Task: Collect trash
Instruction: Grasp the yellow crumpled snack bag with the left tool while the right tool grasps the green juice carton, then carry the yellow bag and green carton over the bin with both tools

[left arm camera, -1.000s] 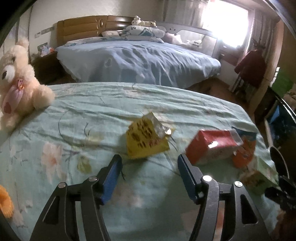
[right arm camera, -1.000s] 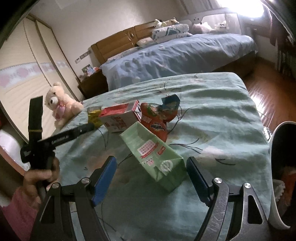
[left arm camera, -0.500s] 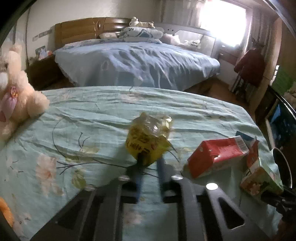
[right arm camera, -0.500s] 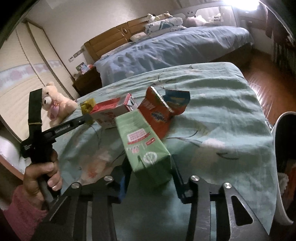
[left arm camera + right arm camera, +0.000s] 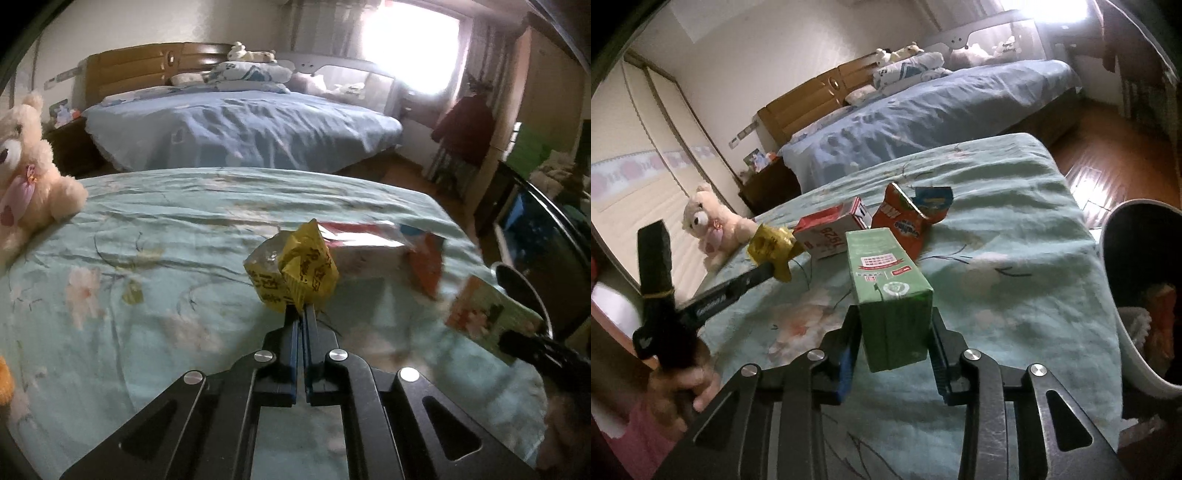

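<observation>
Both tongs have just closed: left tongs (image 5: pixel 300 314) pinch the yellow wrapper (image 5: pixel 291 271), right tongs (image 5: pixel 894 350) clamp the green carton (image 5: pixel 890 295), both lifted off the bed (image 5: pixel 1015 258). Keep grips firm; carry level to the bin (image 5: pixel 1115 332).

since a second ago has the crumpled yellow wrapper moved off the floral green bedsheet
Yes. The crumpled yellow wrapper is lifted off the floral green bedsheet, pinched in the shut left gripper.
</observation>
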The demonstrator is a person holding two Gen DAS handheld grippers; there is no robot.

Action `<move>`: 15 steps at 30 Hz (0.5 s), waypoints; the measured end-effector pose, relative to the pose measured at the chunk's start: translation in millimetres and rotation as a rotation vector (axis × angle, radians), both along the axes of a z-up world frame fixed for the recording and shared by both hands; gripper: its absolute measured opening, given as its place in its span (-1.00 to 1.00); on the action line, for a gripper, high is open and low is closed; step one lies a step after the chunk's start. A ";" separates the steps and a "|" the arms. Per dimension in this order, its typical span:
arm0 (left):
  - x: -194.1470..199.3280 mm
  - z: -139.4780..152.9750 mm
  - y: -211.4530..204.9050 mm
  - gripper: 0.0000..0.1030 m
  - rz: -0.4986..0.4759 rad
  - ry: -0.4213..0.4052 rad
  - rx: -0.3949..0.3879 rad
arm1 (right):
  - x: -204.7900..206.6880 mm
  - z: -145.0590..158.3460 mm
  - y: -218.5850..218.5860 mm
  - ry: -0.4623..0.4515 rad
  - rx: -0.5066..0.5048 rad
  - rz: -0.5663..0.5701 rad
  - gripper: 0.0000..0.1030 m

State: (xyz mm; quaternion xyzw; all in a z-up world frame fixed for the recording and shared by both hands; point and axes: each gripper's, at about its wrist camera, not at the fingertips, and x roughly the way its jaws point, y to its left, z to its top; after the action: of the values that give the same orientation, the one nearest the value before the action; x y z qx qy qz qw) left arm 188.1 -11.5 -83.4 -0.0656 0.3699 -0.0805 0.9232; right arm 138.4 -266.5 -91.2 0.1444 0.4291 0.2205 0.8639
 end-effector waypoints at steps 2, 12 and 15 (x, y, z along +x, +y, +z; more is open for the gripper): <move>-10.2 3.4 -7.6 -0.98 -0.024 -0.004 -0.003 | -2.9 1.2 -4.9 -0.003 0.003 -0.012 -0.33; -37.7 10.9 -47.5 -0.99 -0.140 0.011 -0.029 | -14.1 6.6 -29.7 -0.023 0.009 -0.069 -0.33; -39.7 13.5 -60.4 -0.99 -0.175 0.009 -0.028 | -17.8 8.0 -42.4 -0.026 0.012 -0.097 -0.33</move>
State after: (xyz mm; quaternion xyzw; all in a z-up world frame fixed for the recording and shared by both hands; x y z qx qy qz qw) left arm 148.4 -72.0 -69.8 -0.0462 0.3771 -0.1656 0.9101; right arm 120.6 -308.9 -83.3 0.1672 0.4089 0.1826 0.8784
